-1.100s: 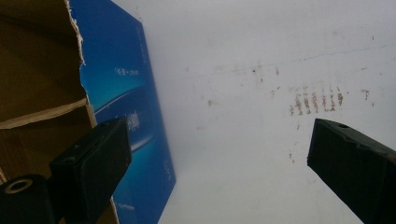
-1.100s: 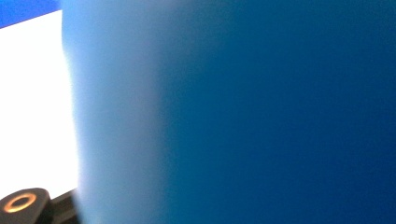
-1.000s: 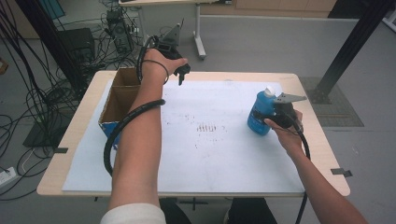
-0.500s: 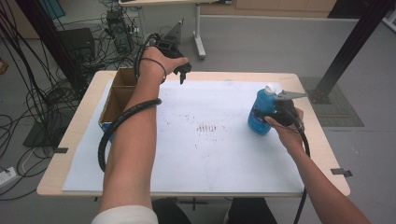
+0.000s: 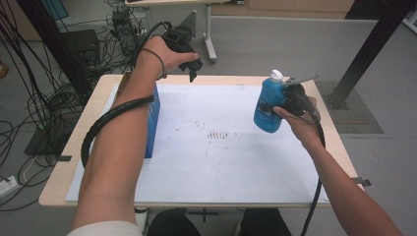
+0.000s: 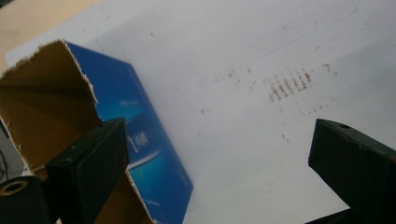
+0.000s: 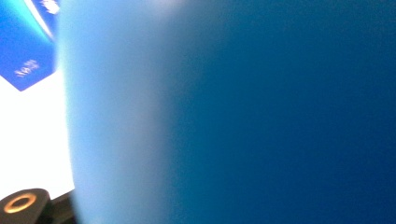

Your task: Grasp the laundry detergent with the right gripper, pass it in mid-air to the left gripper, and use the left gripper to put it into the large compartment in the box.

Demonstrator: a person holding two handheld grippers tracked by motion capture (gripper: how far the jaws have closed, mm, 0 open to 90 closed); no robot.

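At the left edge of the worktop [image 5: 88, 164] stands an open cardboard box [image 5: 151, 118], blue on its outer side and plain brown inside, its top edge torn ragged. It rests on the white sheet [image 5: 221, 167] that covers most of the worktop, just to the right of the person's left forearm. In the left gripper view the box [image 6: 140, 140] lies below and left of the jaws, its open mouth towards the camera.

The left hand [image 5: 160, 54] holds the left tool [image 5: 193, 69] raised over the far left part of the worktop, beyond the box and apart from it. Its jaws stand wide, with nothing between them; between them the left gripper view shows the bare sheet and a patch of small brown marks [image 6: 292, 84]. The same marks [image 5: 219, 133] sit near the middle of the sheet in the high view.

To the right, the right hand [image 5: 300, 120] holds the right tool [image 5: 275, 105] closed around a blue bottle [image 5: 269, 105] with a white cap [image 5: 277, 75]. The bottle is upright and held up off the sheet, over the far right part of the worktop. In the right gripper view the bottle [image 7: 257, 112] is pressed close against the lens as a blurred blue mass, with a corner of the box [image 7: 25, 42] at the upper left.
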